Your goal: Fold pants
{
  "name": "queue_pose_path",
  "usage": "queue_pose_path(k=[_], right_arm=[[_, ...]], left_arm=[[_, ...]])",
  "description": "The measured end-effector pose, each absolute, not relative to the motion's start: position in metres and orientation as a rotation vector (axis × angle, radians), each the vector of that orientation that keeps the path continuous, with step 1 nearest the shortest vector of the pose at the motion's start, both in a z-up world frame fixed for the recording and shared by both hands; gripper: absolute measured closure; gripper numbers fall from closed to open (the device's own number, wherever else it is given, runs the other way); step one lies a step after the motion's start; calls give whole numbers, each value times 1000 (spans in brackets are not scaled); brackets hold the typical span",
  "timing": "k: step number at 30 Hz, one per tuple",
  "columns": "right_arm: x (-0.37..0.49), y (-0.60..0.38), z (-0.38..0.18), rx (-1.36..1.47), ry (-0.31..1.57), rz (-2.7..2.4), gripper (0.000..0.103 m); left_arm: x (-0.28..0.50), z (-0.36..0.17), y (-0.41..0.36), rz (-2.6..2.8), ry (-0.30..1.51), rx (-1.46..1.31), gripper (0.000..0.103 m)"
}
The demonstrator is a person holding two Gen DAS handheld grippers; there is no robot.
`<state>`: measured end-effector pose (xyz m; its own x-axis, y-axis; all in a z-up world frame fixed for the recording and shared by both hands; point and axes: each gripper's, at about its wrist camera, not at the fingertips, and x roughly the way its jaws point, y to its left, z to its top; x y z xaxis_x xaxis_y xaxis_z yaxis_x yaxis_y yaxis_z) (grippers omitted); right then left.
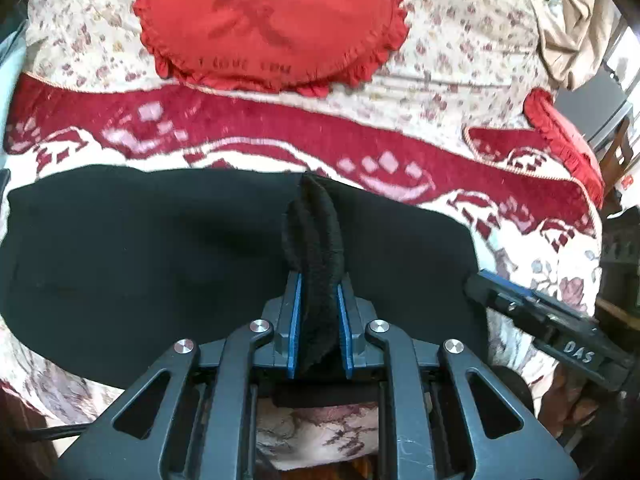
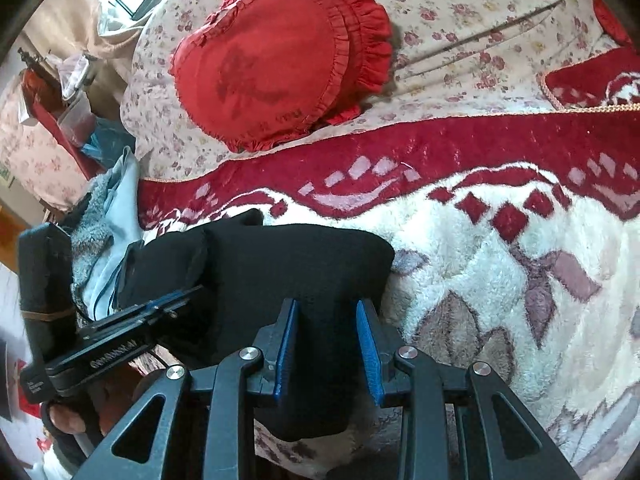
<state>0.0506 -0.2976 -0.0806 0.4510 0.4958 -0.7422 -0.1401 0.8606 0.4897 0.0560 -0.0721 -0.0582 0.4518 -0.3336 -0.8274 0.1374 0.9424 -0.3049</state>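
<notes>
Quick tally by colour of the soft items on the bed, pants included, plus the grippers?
Black: 1, the pants
Red: 1, the ruffled cushion
Red and white: 1, the blanket
Grippers: 2, the left gripper, shut on the pants, and the right gripper, open
Total: 5

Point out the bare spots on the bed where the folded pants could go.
Free: the white blanket right of the pants, below its red band. Also the floral sheet right of the red pillow. Crowded: left of the pants, where the left gripper and grey and blue clothes sit at the bed's edge.
</notes>
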Motion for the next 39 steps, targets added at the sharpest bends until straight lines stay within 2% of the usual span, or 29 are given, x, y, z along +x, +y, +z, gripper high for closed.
queue_pose_path(k=[7, 17, 23, 32, 39], right_arm=[[53, -286, -70, 384, 1012, 431, 74], [80, -256, -88, 339, 1050, 451, 73], [88, -251, -90, 334, 1061, 460, 73], [48, -256, -65, 292, 1062, 471, 74], [27, -250, -87, 244, 1114, 476, 73]], left_arm=[[55, -44, -56, -262, 1018, -211, 88], [59, -80, -40, -184, 1079, -225, 88], [56, -81, -37, -185, 1078, -239, 88], [49, -81, -33, -185, 1084, -260, 88], [40, -81, -35, -178, 1087, -246, 88]])
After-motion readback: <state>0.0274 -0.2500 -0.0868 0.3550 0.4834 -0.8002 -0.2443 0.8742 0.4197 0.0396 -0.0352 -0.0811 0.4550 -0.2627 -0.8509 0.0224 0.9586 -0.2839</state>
